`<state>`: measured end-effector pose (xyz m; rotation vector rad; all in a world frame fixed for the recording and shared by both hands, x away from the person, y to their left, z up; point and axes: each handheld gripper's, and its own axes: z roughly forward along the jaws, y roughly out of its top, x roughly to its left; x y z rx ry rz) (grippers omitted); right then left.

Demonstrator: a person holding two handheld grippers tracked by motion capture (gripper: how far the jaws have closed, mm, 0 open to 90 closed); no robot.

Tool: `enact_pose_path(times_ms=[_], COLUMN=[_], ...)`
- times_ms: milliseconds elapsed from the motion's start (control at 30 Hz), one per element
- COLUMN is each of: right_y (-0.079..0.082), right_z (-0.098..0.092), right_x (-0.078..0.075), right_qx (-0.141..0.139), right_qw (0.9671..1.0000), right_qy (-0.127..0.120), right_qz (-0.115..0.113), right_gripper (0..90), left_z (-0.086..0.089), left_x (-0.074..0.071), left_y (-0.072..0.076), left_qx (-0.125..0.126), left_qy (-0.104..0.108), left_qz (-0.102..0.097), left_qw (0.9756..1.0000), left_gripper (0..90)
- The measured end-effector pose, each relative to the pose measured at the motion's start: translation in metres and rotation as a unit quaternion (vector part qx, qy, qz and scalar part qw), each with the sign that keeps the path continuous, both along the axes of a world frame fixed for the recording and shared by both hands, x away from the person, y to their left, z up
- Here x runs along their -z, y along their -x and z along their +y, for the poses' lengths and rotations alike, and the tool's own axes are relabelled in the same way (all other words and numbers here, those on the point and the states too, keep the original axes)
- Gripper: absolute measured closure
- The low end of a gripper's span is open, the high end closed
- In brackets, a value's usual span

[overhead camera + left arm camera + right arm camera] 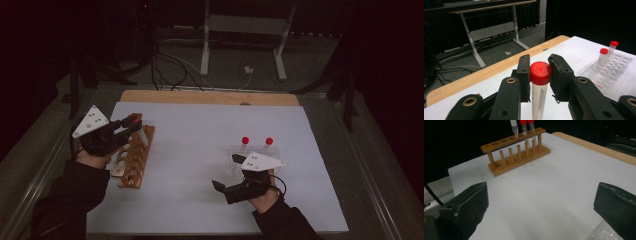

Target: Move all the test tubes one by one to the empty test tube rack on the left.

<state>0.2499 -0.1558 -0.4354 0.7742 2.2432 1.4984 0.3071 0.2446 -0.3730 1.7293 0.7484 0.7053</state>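
Note:
My left gripper (131, 123) is shut on a clear tube by its red cap (539, 73), with the tube hanging down between the jaws. It hovers over the far end of the wooden tube rack (134, 157). In the right gripper view the held tube's pointed tip (513, 127) hangs just above the wooden rack (516, 155), beside two red-capped tubes (524, 130) that stand in its end holes. My right gripper (227, 172) rests open near the front right with nothing between its jaws (541, 202). Behind it, a clear plastic rack (252, 155) holds two red-capped tubes (245, 141).
A white sheet (200, 150) covers the table, with a wooden board edge (210, 97) showing at the back. The clear rack (615, 68) lies far right in the left gripper view. A metal desk frame (240, 30) and cables stand on the floor beyond.

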Motion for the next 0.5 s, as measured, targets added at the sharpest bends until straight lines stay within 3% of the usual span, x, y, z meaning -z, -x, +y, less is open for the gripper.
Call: enact_pose_path(times_ms=[233,500], right_y=[0.000,-0.001], right_z=[-0.002,-0.002], right_x=[-0.001,0.000], right_qx=[-0.001,-0.001], right_qw=[1.0000,1.0000], right_qy=[-0.002,0.000], right_qz=[-0.002,-0.002], right_gripper=[0.0,0.0], left_z=[0.019,0.034], left_x=[0.003,0.011], left_y=[-0.009,-0.018], left_qx=[-0.035,-0.082], left_qy=[0.012,0.014], left_qz=[0.003,0.007], left_qw=[0.9993,0.9965], left_gripper=[72.3,72.2])
